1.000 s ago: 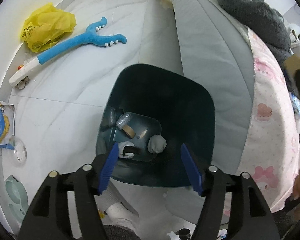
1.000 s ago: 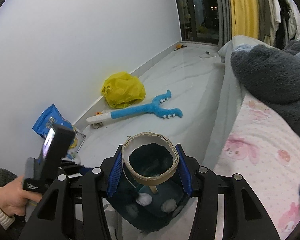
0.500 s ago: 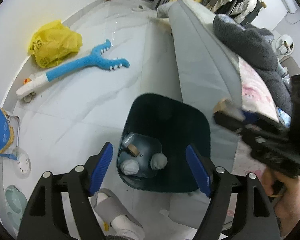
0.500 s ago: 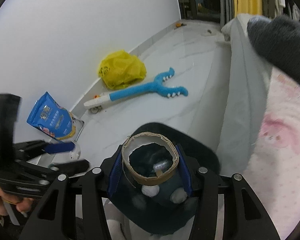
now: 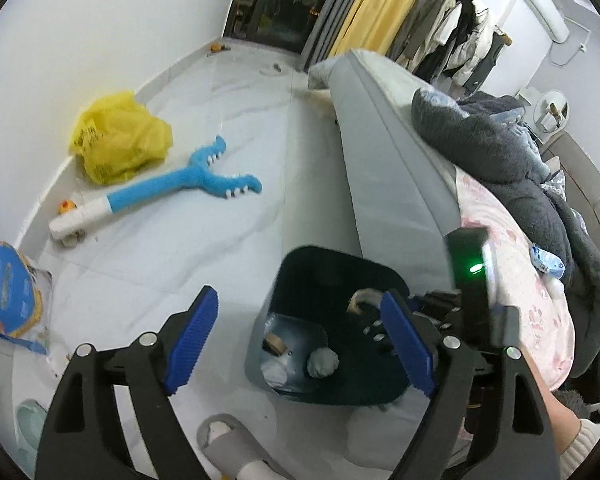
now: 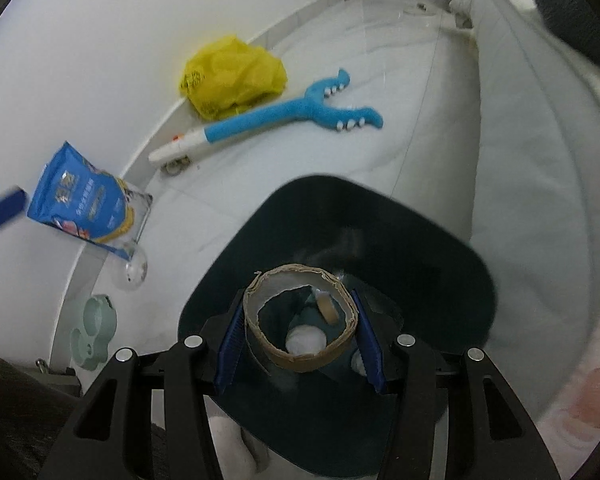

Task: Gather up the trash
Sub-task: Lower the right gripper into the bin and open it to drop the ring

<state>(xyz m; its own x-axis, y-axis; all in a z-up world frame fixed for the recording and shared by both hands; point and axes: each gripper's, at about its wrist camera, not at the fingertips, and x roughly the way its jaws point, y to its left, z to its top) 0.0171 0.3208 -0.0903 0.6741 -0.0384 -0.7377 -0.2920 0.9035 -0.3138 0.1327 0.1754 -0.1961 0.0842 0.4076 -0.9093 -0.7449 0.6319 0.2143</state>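
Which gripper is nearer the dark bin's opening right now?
Right. The right gripper, shut on the cardboard roll, is over the dark bin. The left gripper, empty with jaws opening, hangs higher.

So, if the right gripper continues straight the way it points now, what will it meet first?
Probably the inside of the dark bin. The right gripper, shut on the cardboard roll, points down into its opening, toward the white wads at the bottom. Depth is uncertain.

Both tongs, the left tongs (image 5: 300,340) and the right tongs (image 6: 300,338), are matte black frames with triangular cut-outs, silver round screw heads on the knuckles and ribbed blue pads (image 5: 192,338). At four o'clock in the left view a cream knitted cuff (image 5: 580,446) shows; at six, a grey slipper (image 5: 228,440) over a white sock.
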